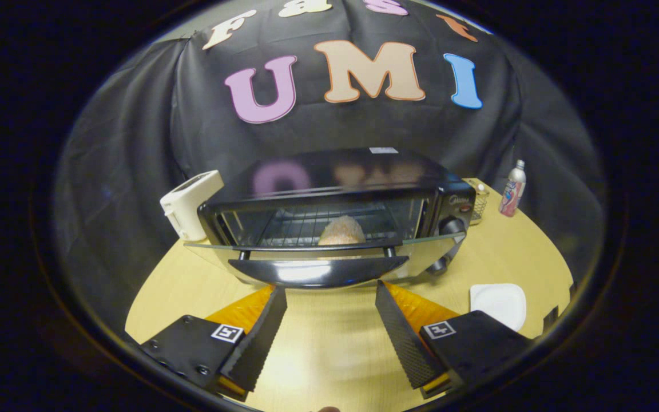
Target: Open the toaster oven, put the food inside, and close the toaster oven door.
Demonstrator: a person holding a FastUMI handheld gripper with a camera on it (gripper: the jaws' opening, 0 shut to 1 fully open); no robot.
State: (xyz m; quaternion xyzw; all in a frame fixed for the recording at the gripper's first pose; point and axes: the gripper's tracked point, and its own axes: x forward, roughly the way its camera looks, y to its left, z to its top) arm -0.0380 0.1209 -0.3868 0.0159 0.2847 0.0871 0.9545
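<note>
Our gripper (329, 297) hangs just in front of the toaster oven (335, 200), its fingers spread wide apart and holding nothing. Just beyond the fingertips the glass door (306, 252) lies folded down, roughly level, with its dark handle (318, 269) nearest us. The food (341, 232), a round pale bun, already sits on the wire rack (301, 226) inside, so we judge that closing the door is what remains.

The risks come from that lift. If we push on the handle off-centre, the light oven could slide or turn on the counter (329, 343) rather than the door swinging up. If the fingers slip off the smooth handle partway, the door may drop back open. A fingertip pressing the glass instead of the handle could skid. The white toaster (189, 206) stands touching or just beside the oven's far corner; a white plate (498, 303) lies beside one finger, and a bottle (512, 189) stands well apart.
</note>
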